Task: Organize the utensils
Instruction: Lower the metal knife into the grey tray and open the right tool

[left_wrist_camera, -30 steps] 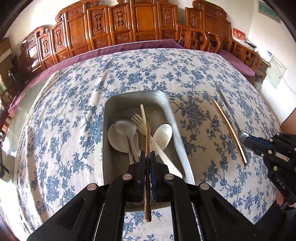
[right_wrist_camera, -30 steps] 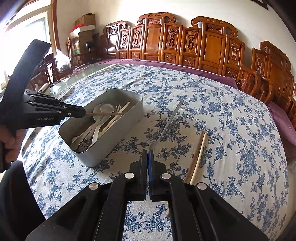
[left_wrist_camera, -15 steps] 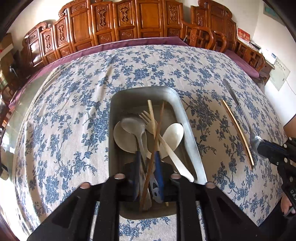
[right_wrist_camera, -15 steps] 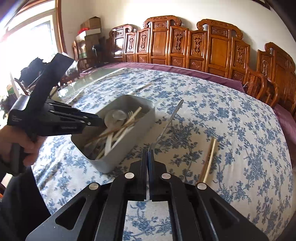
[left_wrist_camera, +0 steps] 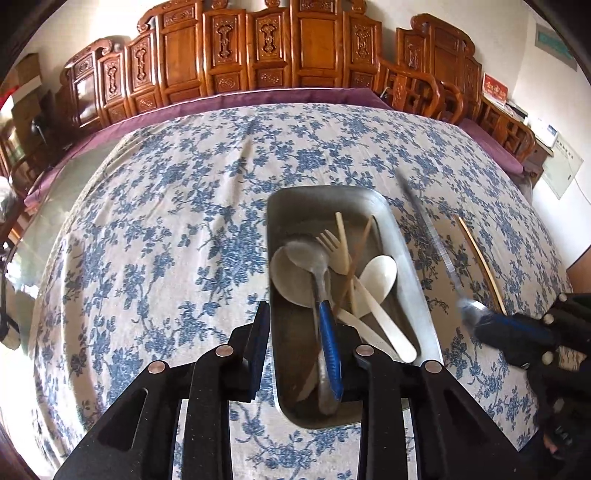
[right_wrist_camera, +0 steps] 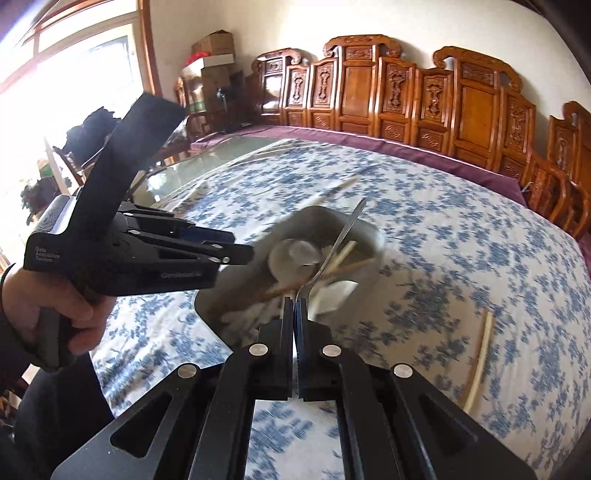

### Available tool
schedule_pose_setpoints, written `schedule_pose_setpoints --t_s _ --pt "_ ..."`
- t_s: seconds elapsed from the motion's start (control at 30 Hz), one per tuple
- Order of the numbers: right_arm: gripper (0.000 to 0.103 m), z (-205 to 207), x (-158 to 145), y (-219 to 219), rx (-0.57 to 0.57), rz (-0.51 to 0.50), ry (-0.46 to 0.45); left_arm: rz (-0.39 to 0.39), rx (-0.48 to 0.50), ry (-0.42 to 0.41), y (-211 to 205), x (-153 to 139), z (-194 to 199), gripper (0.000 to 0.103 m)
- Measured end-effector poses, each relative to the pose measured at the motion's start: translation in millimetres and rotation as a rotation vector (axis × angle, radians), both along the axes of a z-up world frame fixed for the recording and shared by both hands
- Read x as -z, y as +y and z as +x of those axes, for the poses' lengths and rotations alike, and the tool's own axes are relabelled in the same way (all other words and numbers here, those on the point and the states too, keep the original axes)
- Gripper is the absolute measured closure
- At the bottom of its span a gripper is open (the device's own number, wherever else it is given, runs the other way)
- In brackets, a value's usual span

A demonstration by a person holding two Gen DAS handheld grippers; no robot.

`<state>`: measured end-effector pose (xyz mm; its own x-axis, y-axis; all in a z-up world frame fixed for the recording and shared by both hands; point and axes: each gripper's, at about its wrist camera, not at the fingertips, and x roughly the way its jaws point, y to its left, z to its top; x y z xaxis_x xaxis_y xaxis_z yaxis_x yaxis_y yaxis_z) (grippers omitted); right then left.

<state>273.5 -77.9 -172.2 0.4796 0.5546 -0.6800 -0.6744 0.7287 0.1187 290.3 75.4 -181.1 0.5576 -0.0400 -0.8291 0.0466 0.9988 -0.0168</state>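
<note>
Chopstick [left_wrist_camera: 356, 258] dropped into tray [left_wrist_camera: 417, 295], left hand-held gripper [left_wrist_camera: 297, 343] apart, right hand-held gripper [right_wrist_camera: 294, 306] clamping blurred spoon [right_wrist_camera: 341, 238]

A row of carved reddish-brown wooden chairs [left_wrist_camera: 258, 62] lines the far side of the table, against a pale cream wall [right_wrist_camera: 424, 22]. The table wears a white tablecloth with blue flowers [left_wrist_camera: 166, 229] over a purple undercloth [left_wrist_camera: 258, 99]. Bright daylight pours through a wood-framed window [right_wrist_camera: 70, 55] on the left, beside stacked cardboard boxes [right_wrist_camera: 214, 48].
</note>
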Motion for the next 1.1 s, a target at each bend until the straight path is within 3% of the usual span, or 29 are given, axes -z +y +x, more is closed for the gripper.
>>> schedule_pose_setpoints --t_s 0.23,0.3,0.57,1.1 --pt "0.101 15 17 31 -0.021 -0.009 0.046 -0.004 -0.022 -0.012 15 -5 -3 0.076" --pt "0.101 22 26 38 -0.017 -0.023 0.059 0.001 -0.029 -0.020 19 -7 -5 0.066" --pt "0.101 30 51 44 -0.018 -0.026 0.108 0.002 -0.051 -0.021 31 -9 -7 0.066" --pt "0.098 30 42 33 -0.024 0.055 0.137 0.011 -0.054 -0.025 25 -16 -14 0.066"
